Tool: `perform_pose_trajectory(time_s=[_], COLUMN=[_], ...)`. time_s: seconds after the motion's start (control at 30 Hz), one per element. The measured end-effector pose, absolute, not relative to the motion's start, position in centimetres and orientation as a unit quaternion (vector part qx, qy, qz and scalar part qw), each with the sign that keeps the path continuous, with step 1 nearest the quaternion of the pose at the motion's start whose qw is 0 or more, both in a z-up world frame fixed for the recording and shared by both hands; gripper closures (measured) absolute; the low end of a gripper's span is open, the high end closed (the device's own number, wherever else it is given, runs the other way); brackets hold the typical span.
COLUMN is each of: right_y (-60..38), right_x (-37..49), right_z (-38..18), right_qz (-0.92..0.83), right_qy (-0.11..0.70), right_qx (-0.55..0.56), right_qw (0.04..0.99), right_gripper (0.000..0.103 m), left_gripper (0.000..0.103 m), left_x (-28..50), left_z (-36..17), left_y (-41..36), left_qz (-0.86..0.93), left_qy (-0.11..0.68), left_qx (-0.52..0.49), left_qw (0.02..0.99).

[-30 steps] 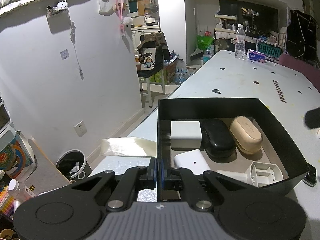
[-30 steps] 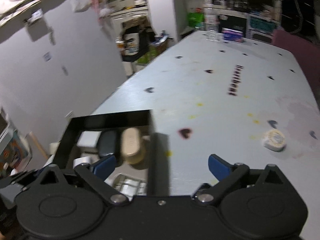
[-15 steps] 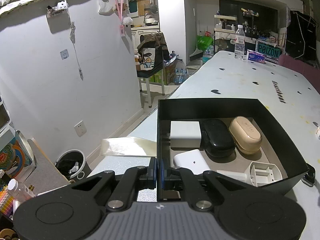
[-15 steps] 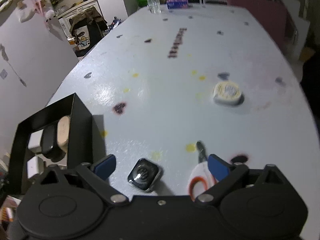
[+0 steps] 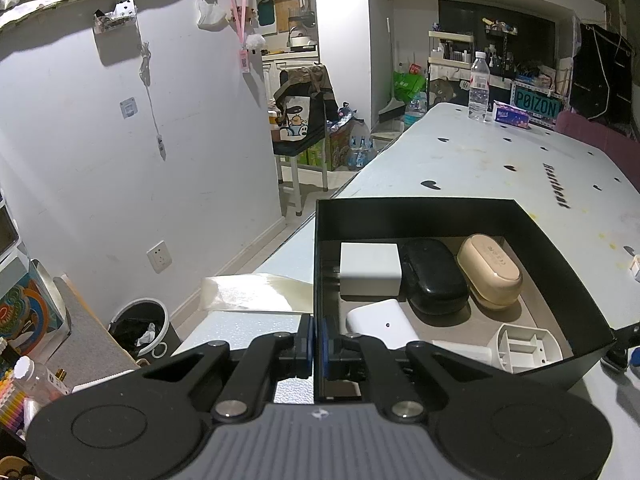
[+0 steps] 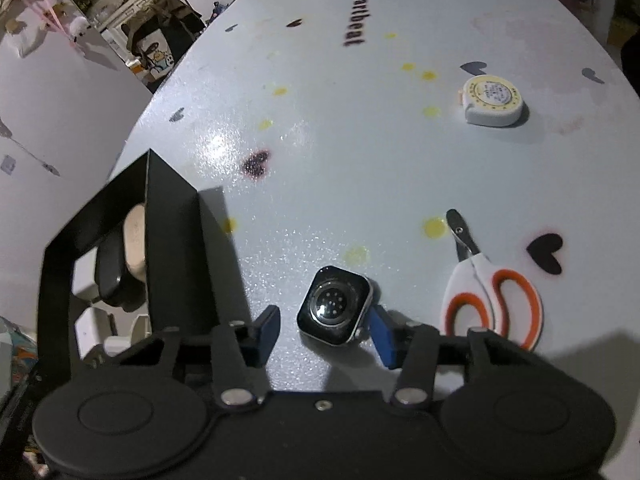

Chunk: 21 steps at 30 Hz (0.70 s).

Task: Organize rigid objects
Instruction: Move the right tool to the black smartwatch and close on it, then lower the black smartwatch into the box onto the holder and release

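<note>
Strapless smartwatch body (image 6: 335, 305) lying sensor side up on the white table (image 6: 360, 140), just to the right of the black open-topped box (image 6: 172, 216) and between the blue pads of the right gripper (image 6: 326, 330), whose jaws have just been closing around it. The right pad (image 6: 382, 336) appears to touch the watch's edge, while a gap remains at the left pad (image 6: 267, 330), so the watch is bracketed but not yet clamped. Likely faults from here: the one-sided contact may push the watch sideways or spin it on the smooth tabletop, and a grip on its rounded corners may let it slip during the lift. The left gripper (image 5: 318, 346) is closed on the box's near left wall, steadying it. Inside the box: a white charger block (image 5: 370, 270), a black oval case (image 5: 434, 276), a beige oval case (image 5: 490, 276), a white rounded device (image 5: 380, 324) and a white slotted holder (image 5: 524, 346). Outside it, to the right: orange-handled scissors (image 6: 494, 300) and, farther off, a round tape measure (image 6: 492, 100).
</note>
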State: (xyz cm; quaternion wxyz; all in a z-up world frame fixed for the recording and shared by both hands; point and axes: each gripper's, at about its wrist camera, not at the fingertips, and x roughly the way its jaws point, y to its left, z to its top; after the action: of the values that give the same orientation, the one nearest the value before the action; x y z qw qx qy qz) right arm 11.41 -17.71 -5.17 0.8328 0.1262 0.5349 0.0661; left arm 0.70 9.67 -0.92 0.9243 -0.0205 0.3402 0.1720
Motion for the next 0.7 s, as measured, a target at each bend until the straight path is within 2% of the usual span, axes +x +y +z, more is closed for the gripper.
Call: perform_pose_trajectory(time_s=[0.2,0.33,0.43,0.7], right_y=[-16.6,-15.7,-15.1,-15.4], right_x=[11.5,11.3,11.1,10.6], right_z=[-5.2,-5.2,-5.1,-3.7], right_qz=[0.055,0.051,0.054,0.072], right_qy=[0.525,0.522,0.516,0.489], right_qx=[0.092,0.046,0.020,0.026], right_qw=[0.845,0.850,0.855,0.869], right_gripper=[0.054,0.061,0.062,0.063], left_gripper=[0.100,0.100,0.100,0.100], left_x=[0.7,0.7,0.7,0.7], left_z=[-0.9,-0.9,-0.9,-0.8], left_y=[9.6,9.6,9.7,9.4], left_qz=[0.172,0.172,0.172,0.169], left_qy=[0.340,0.340,0.340,0.340], left_qx=[-0.021,-0.021,-0.021,-0.023], left_qw=[0.924,0.924,0.924,0.925])
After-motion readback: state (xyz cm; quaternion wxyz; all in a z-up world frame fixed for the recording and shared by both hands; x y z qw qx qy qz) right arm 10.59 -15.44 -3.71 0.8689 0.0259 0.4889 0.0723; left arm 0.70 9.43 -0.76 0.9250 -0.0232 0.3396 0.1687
